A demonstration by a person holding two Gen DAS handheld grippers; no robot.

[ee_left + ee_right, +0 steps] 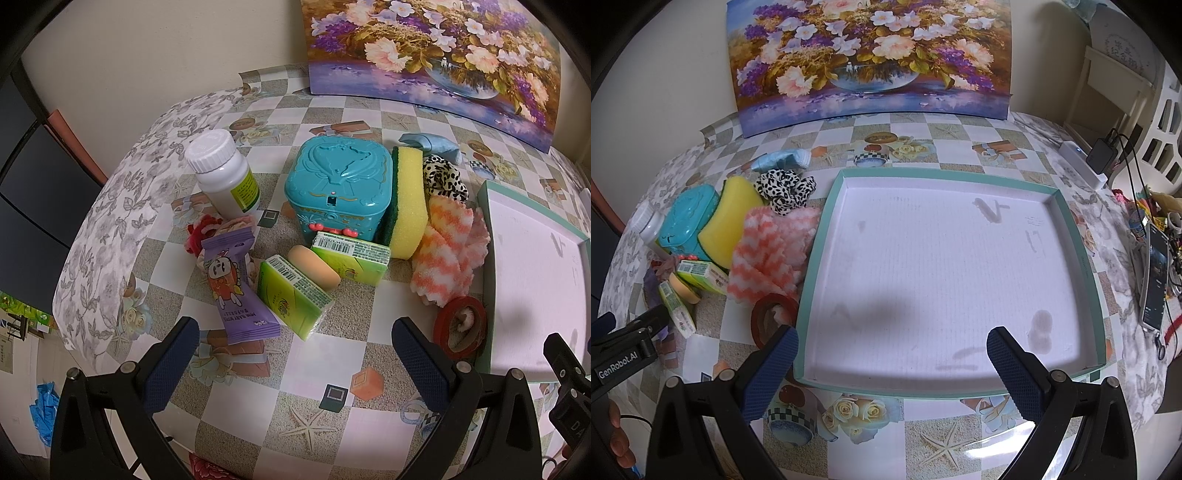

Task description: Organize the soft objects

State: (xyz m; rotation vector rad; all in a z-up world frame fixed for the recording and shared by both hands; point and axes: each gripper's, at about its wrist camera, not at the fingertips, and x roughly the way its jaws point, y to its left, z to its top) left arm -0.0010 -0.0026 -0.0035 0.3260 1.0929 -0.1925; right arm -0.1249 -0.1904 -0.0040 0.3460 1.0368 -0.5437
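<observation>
**Both hand-held grippers spread above the tabletop, nothing gripped**

Nearest the left wrist camera, my left hand-held gripper (295, 363) has its blue-padded jaws spread wide with nothing between them. It hovers over the checkered, flower-printed tabletop (332, 373).

Items ahead of the left hand-held gripper:
- A purple wet-wipe packet (236, 284) lies beside two green tissue packs (291, 295).
- A small peach oval sponge (314, 267) rests between the two packs.
- A teal plastic lidded box (338, 188) stands behind them, with a white screw-cap bottle (225, 173) to its left.
- A yellow-and-green scouring sponge (406, 203) stands on edge, touching the box.
- A black-and-white spotted scrunchie (443, 177) and a light blue cloth (432, 146) lie behind the sponge.
- An orange-and-white fluffy cloth (448, 254) lies to the right of the sponge, against the tray wall.
- A red tape roll (460, 325) stands just beside the tray.

My right hand-held gripper (892, 363) is likewise spread and holds nothing. It hovers over the near edge of the shallow white tray with a teal rim (1082, 258), which contains no objects. All soft items lie on the tabletop left of the tray. A flower painting (871, 55) leans against the wall behind.
</observation>
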